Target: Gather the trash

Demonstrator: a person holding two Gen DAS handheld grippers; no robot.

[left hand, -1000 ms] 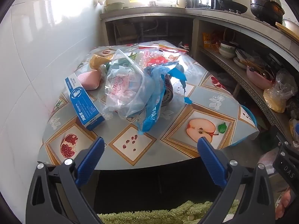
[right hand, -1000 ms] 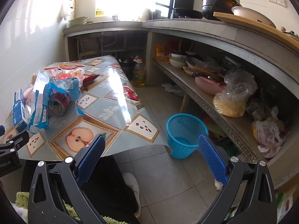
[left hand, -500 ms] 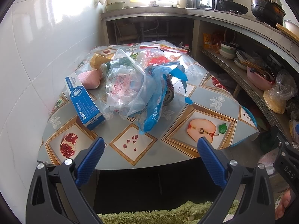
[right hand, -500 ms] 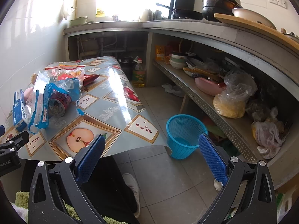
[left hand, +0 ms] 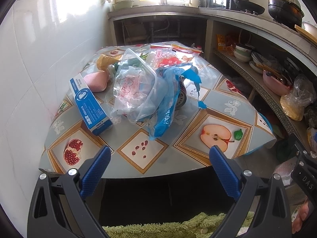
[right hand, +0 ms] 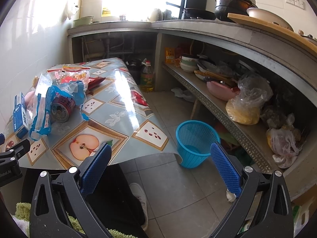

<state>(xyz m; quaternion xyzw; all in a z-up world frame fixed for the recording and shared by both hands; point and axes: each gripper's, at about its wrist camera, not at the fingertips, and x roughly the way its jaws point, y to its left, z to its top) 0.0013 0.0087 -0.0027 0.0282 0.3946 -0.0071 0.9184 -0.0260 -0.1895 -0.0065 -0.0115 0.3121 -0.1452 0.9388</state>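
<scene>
1. We see the bench (left hand: 218,107), covered in a fruit-print oilcloth, standing against the white tiled wall (left hand: 39,59); the trash sits in a heap on its far-left half.
2. We note the concrete counter (right hand: 198,26) with a shelf (right hand: 227,111) under it, loaded with bowls and bagged goods, on the right of the room.
3. The blue mesh wastebasket (right hand: 195,136) stands on the tiled floor just off the bench's overhanging cloth corner, below the shelf.
4. Left gripper (left hand: 158,170): jaws wide apart, holding nothing, hanging short of the bench's near edge.
5. Right gripper (right hand: 159,163): jaws wide apart, holding nothing, above the floor between bench and wastebasket.
6. The clear plastic bag (left hand: 134,91) is the bulkiest item in the heap, and the torn blue wrapper (left hand: 168,107) drapes over its right side.
7. The blue carton (left hand: 90,105) lies left of the bag, touching it at the near end.
8. The red snack packet (left hand: 170,57) lies behind the heap.
9. The tin can (right hand: 62,107) lies on its side under the blue wrapper.
10. The pink pouch (left hand: 97,80) lies behind the carton, with a yellow bag (left hand: 104,61) just beyond it.
</scene>
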